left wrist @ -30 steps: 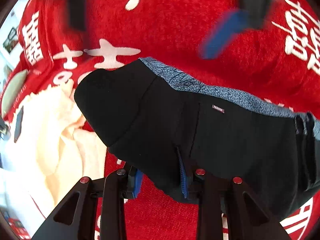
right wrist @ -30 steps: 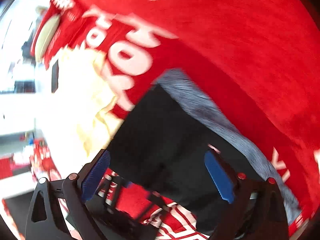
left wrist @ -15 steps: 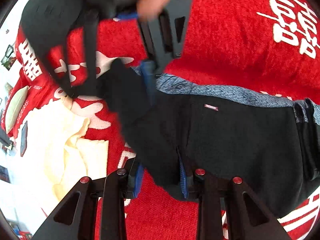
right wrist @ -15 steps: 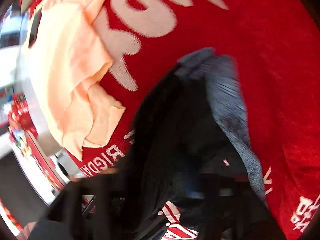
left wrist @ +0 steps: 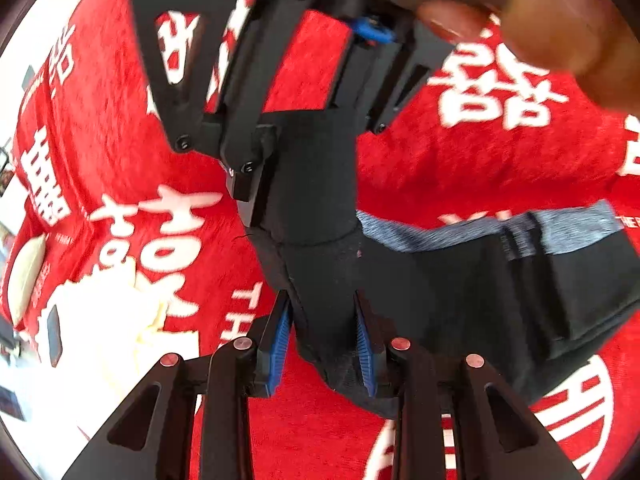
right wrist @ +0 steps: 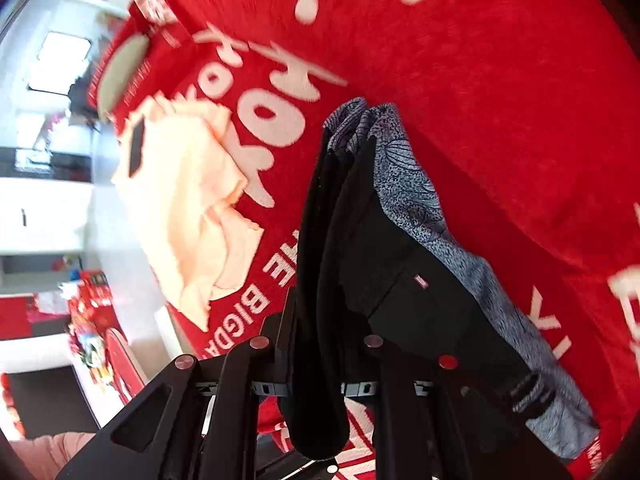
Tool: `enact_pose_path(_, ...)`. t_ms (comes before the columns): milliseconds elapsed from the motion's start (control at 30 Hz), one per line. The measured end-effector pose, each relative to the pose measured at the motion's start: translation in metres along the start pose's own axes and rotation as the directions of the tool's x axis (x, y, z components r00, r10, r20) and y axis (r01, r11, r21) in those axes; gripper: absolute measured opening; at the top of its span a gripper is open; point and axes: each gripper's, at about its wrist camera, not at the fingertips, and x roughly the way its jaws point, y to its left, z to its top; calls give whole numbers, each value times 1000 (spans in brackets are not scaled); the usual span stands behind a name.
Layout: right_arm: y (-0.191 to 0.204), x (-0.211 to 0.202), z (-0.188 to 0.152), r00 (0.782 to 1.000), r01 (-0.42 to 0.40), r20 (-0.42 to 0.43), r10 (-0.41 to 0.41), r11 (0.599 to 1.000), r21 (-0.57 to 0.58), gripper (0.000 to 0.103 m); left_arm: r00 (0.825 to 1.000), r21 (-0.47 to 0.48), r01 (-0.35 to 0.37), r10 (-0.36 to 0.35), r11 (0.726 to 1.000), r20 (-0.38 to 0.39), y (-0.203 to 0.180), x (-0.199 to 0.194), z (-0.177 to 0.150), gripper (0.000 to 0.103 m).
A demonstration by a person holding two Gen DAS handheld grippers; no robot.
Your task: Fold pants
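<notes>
Black pants [left wrist: 480, 288] with a grey-blue patterned waistband [left wrist: 460, 228] lie partly lifted over a red blanket. My left gripper [left wrist: 322, 344] is shut on a bunched black fold, blue pads pressing on both sides. Straight ahead of it, my right gripper [left wrist: 308, 168] points down with a strip of the same black cloth hanging from it. In the right wrist view the pants [right wrist: 400, 248] drape from the right gripper [right wrist: 320, 340], whose jaws are closing with the cloth pinched between them. Its pads are hidden by the fabric. The waistband [right wrist: 420, 200] runs away to the upper middle.
The red blanket [right wrist: 480, 80] with large white characters covers the surface. A crumpled cream cloth [right wrist: 192, 208] lies to the left with a dark flat object [right wrist: 136, 148] on it. A person's hand [left wrist: 560, 20] holds the right gripper. The surface's edge and room lie left.
The right gripper came in over the pants' left edge with wide jaws, closed on the black cloth and rose with it. The left gripper kept its hold and lifted too.
</notes>
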Motion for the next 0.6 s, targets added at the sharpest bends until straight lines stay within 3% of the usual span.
enact_pose_path(133, -28, -42, -26, 991, -81, 108, 77, 996, 38, 16, 998, 75, 25, -30, 997, 57, -25, -26, 13, 32)
enact_pose_path(267, -58, -88, -68, 965, -159, 228, 134, 983, 96, 16, 991, 174, 69, -88, 982, 102, -66, -55, 27, 32)
enact_pose_path(400, -99, -126, -122, 926, -222, 343, 156, 962, 160, 16, 981, 264, 122, -156, 957, 111, -107, -74, 37, 32)
enact_pose_path(600, -164, -155, -208, 858, -320, 486, 166, 913, 252, 16, 968, 408, 181, -235, 895, 86, -188, -94, 39, 32)
